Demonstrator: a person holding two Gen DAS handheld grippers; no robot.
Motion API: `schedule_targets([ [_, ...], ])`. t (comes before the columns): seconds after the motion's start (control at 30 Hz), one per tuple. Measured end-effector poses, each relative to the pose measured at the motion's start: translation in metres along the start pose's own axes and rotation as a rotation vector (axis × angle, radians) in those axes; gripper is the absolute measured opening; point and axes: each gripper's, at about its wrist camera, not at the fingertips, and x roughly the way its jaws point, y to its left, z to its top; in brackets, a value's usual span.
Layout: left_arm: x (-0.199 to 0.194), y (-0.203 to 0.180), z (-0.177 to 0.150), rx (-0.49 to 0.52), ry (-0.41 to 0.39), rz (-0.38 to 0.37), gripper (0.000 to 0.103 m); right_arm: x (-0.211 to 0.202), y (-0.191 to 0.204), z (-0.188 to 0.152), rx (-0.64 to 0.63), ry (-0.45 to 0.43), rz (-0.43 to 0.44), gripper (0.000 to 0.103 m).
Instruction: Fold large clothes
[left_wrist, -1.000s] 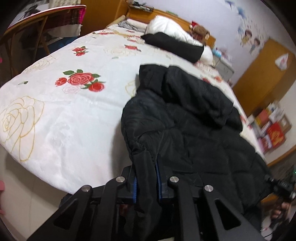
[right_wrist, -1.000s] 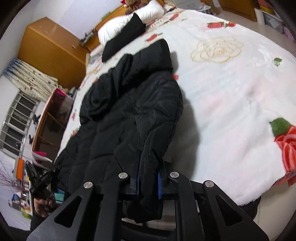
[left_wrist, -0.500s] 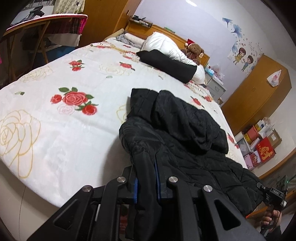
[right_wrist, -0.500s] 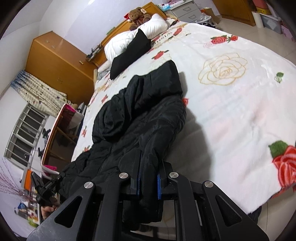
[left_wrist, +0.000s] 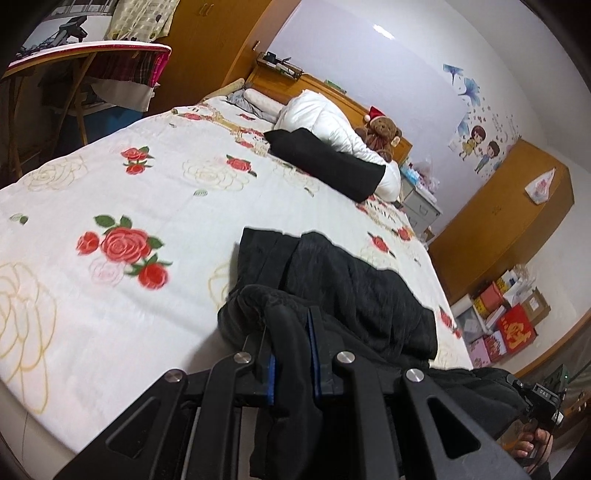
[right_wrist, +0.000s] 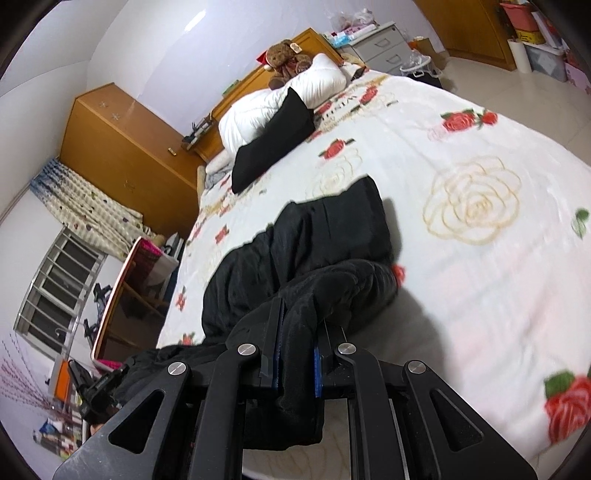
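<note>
Rose-printed bed (left_wrist: 110, 184) carries a black coat (left_wrist: 351, 280). Both tongs, left (left_wrist: 290, 354) and right (right_wrist: 295, 354), are clamped on its hem, lifted for the fold. Next, I judge, carry it toward the collar.

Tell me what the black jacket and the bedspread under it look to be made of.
Black jacket: likely padded synthetic shell, nylon or polyester; faint sheen, puffy stitched panels, crinkled folds.
Bedspread: looks like soft plush fleece; matte, fuzzy white surface with printed roses. Fibre cannot be confirmed.
</note>
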Motion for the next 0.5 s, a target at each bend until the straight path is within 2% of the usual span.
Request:
schedule_targets([
  [0.27,0.045,-0.010,0.054,-0.031,-0.017,-0.011,0.014,0.032,0.014,0.050,0.007,-0.020,-0.004,0.012],
  [0.5,0.113,-0.011,0.095,-0.058,0.033,0.028,0.014,0.087,0.007,0.096,0.070,0.018,-0.042,0.012],
])
